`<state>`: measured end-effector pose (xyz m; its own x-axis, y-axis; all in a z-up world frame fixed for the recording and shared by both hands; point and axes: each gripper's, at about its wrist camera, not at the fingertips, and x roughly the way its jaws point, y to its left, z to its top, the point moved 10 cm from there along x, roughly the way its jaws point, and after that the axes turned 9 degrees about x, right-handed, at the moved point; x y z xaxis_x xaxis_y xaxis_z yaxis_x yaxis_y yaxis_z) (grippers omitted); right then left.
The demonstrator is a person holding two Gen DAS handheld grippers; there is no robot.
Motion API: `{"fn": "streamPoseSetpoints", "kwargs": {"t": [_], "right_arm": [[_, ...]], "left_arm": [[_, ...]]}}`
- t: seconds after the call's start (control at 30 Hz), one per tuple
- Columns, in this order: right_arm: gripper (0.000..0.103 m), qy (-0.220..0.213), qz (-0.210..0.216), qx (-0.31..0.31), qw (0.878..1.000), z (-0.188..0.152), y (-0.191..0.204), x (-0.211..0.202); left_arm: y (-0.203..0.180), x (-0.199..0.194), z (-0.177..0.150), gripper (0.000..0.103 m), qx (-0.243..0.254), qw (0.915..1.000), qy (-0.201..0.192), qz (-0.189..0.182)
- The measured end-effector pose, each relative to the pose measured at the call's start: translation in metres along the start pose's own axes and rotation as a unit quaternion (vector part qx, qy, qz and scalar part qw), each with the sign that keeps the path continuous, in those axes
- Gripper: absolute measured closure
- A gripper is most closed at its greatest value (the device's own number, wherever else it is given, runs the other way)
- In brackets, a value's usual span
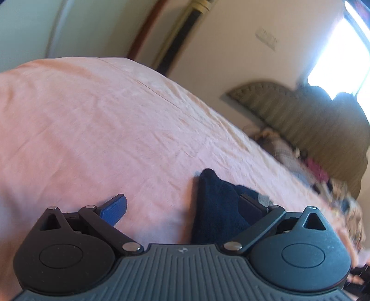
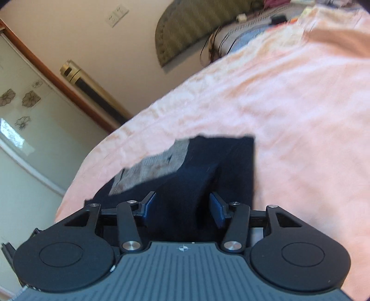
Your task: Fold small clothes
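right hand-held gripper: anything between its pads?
Yes. In the right wrist view, the dark navy garment lies between the open right hand-held gripper's pads, on the pink bedsheet.

Counted on the bed: 1 dark navy garment point(image 2: 208, 166) bearing 1 grey printed patch point(image 2: 150, 166), lying on 1 pink sheet point(image 1: 92, 115). Also 2 grippers, left point(image 1: 185, 208) and right point(image 2: 182, 208), each with 2 blue-padded fingers point(image 2: 217, 210). Behind, 1 green padded headboard point(image 1: 300, 115) and 1 wall switch plate point(image 2: 116, 15).

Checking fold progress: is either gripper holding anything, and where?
Nothing held: left gripper and right gripper are open; navy garment lies between the right one's fingers.
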<state>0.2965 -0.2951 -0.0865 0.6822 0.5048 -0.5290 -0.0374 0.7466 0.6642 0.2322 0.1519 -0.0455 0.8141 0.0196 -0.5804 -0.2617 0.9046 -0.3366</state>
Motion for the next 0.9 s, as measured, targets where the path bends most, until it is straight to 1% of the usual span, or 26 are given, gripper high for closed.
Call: {"fn": "streamPoseSetpoints", "kwargs": {"t": [0.07,0.1,0.13,0.17,0.2,0.23,0.27,0.3,0.33,0.37,0.4,0.43,0.47,0.5,0.53,0.57,0.6,0.63,0.7,0.73,0.77,0.8,0.83,0.87,0.9], "right_arm": [[0.049,-0.014,-0.029,-0.015,0.999,0.015,-0.004,0.004],[0.049,-0.018,-0.050,-0.032,0.998,0.022,-0.004,0.010],[0.049,-0.020,-0.067,-0.054,0.996,0.027,-0.003,0.016],[0.049,-0.020,-0.079,-0.077,0.994,0.031,0.000,0.023],[0.049,-0.017,-0.092,-0.100,0.991,0.034,0.003,0.031],[0.049,-0.011,-0.109,-0.129,0.986,0.036,0.003,0.041],[0.049,-0.006,-0.127,-0.149,0.981,0.039,0.001,0.051],[0.049,0.001,-0.145,-0.160,0.976,0.040,-0.002,0.060],[0.049,0.013,-0.156,-0.164,0.974,0.040,-0.008,0.069],[0.048,0.015,-0.155,-0.173,0.973,0.038,-0.008,0.075],[0.051,0.020,-0.150,-0.195,0.969,0.034,-0.004,0.079],[0.057,0.027,-0.145,-0.218,0.965,0.029,0.001,0.081],[0.079,0.036,-0.134,-0.231,0.963,0.025,0.005,0.082],[0.091,0.042,-0.129,-0.227,0.964,0.025,0.005,0.082],[0.093,0.041,-0.128,-0.217,0.967,0.029,0.004,0.079],[0.094,0.033,-0.127,-0.208,0.969,0.035,0.001,0.075],[0.095,0.023,-0.127,-0.193,0.973,0.041,-0.006,0.071],[0.095,0.019,-0.127,-0.179,0.976,0.043,-0.012,0.069],[0.095,0.017,-0.113,-0.160,0.980,0.043,-0.018,0.069],[0.093,0.020,-0.109,-0.151,0.982,0.043,-0.017,0.069],[0.080,0.028,-0.097,-0.142,0.985,0.042,-0.014,0.070],[0.066,0.033,-0.087,-0.136,0.986,0.043,-0.009,0.069],[0.056,0.026,-0.075,-0.133,0.988,0.045,-0.003,0.066],[0.041,0.007,-0.060,-0.133,0.989,0.049,0.005,0.061],[0.038,-0.007,-0.046,-0.135,0.990,0.052,0.013,0.060]], "left_arm": [[-0.015,0.026,0.005,0.002,0.052,0.9974,0.049,-0.009],[-0.019,0.037,0.006,0.005,0.074,0.9949,0.069,-0.001],[-0.022,0.045,0.009,0.010,0.101,0.9921,0.072,0.016],[-0.026,0.051,0.011,0.019,0.120,0.9893,0.080,0.021],[-0.028,0.056,0.013,0.022,0.135,0.9871,0.082,0.025],[-0.031,0.060,0.015,0.034,0.148,0.9850,0.085,0.026],[-0.034,0.063,0.016,0.048,0.164,0.9824,0.086,0.028],[-0.037,0.065,0.016,0.056,0.179,0.9796,0.087,0.026],[-0.040,0.066,0.015,0.077,0.195,0.9766,0.088,0.024],[-0.043,0.065,0.014,0.096,0.209,0.9738,0.088,0.019],[-0.047,0.063,0.013,0.098,0.221,0.9716,0.083,0.015],[-0.050,0.061,0.012,0.099,0.242,0.9673,0.073,0.024],[-0.053,0.059,0.011,0.100,0.267,0.9611,0.062,0.034],[-0.057,0.056,0.014,0.100,0.295,0.9530,0.041,0.056],[-0.057,0.054,0.016,0.100,0.311,0.9473,0.025,0.072],[-0.054,0.054,0.016,0.100,0.318,0.9443,0.019,0.082],[-0.050,0.058,0.012,0.100,0.322,0.9427,0.027,0.083],[-0.048,0.058,0.010,0.100,0.324,0.9422,0.022,0.082],[-0.053,0.054,0.007,0.100,0.346,0.9349,0.015,0.079],[-0.059,0.051,0.005,0.099,0.359,0.9308,0.017,0.065],[-0.065,0.047,0.005,0.093,0.375,0.9257,0.015,0.051],[-0.069,0.041,0.005,0.089,0.390,0.9198,0.010,0.045],[-0.073,0.036,0.008,0.071,0.402,0.9143,0.001,0.046],[-0.079,0.030,0.015,0.044,0.412,0.9096,-0.022,0.052],[-0.086,0.022,0.023,0.028,0.417,0.9053,-0.057,0.054]]}}
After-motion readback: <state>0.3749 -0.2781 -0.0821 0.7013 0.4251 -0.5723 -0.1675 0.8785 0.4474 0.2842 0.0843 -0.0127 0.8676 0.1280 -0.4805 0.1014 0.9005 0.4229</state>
